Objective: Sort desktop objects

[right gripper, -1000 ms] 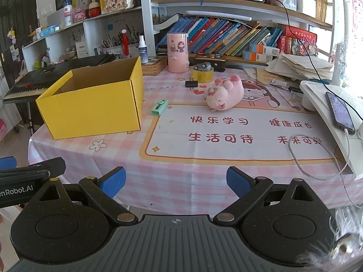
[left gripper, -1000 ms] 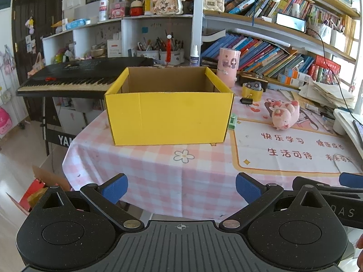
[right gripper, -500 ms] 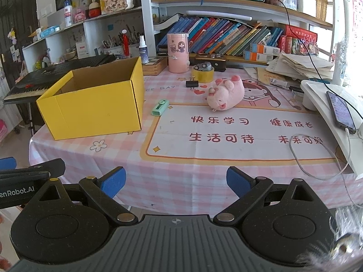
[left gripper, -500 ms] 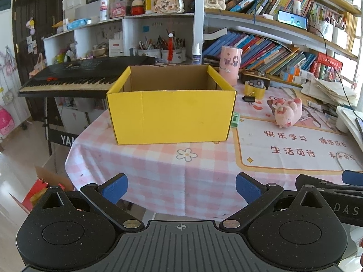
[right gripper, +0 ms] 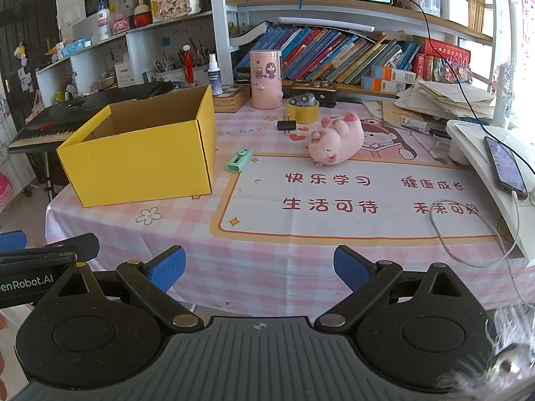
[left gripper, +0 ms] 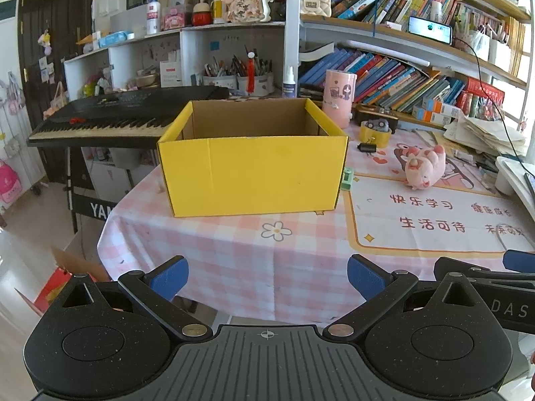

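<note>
An open yellow cardboard box [left gripper: 254, 173] [right gripper: 140, 162] stands on the pink checked table. Right of it lie a small green case [right gripper: 239, 160] [left gripper: 347, 178], a pink plush pig [right gripper: 336, 138] [left gripper: 425, 167], a black binder clip [right gripper: 286, 124] [left gripper: 367, 147] and a yellow tape roll [right gripper: 302, 112] [left gripper: 375, 132] with a small grey thing on top. My left gripper [left gripper: 265, 279] is open and empty, off the table's near edge. My right gripper [right gripper: 259, 269] is open and empty, also short of the table's near edge.
A pink cylinder tin [right gripper: 265, 80] and a spray bottle [right gripper: 213, 74] stand at the back by bookshelves. A white stand with a phone [right gripper: 505, 163] and a cable [right gripper: 468, 244] sits right. A black keyboard piano [left gripper: 123, 117] stands left of the table.
Both grippers have pulled back slightly from the table, so the box and table look a little farther and higher. Both stay open and empty.
</note>
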Available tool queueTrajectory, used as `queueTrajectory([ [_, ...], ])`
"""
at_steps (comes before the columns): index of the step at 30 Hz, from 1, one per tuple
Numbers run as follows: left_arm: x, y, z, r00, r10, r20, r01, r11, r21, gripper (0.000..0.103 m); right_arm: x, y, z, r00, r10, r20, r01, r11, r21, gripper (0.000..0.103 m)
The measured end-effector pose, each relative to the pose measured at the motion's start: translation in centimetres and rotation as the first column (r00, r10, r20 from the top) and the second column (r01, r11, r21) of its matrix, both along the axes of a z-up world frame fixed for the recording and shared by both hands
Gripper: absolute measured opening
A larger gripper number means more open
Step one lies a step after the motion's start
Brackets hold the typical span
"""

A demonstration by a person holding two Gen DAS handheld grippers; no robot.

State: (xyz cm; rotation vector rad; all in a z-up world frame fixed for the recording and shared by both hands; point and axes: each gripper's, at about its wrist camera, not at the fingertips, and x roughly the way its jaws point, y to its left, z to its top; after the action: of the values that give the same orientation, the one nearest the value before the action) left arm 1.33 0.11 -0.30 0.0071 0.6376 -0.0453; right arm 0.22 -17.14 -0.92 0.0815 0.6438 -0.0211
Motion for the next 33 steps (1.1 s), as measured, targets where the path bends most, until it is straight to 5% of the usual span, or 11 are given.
queueTrajectory([
  [33, 0.2, 0.8, -0.2, 1.0, 0.005, 0.001, -0.005, 1.0, 0.005, 0.103, 0.0, 1.1, 0.3, 1.0, 0.026, 0.017, -0.026, 1.0, 0.002, 0.096],
])
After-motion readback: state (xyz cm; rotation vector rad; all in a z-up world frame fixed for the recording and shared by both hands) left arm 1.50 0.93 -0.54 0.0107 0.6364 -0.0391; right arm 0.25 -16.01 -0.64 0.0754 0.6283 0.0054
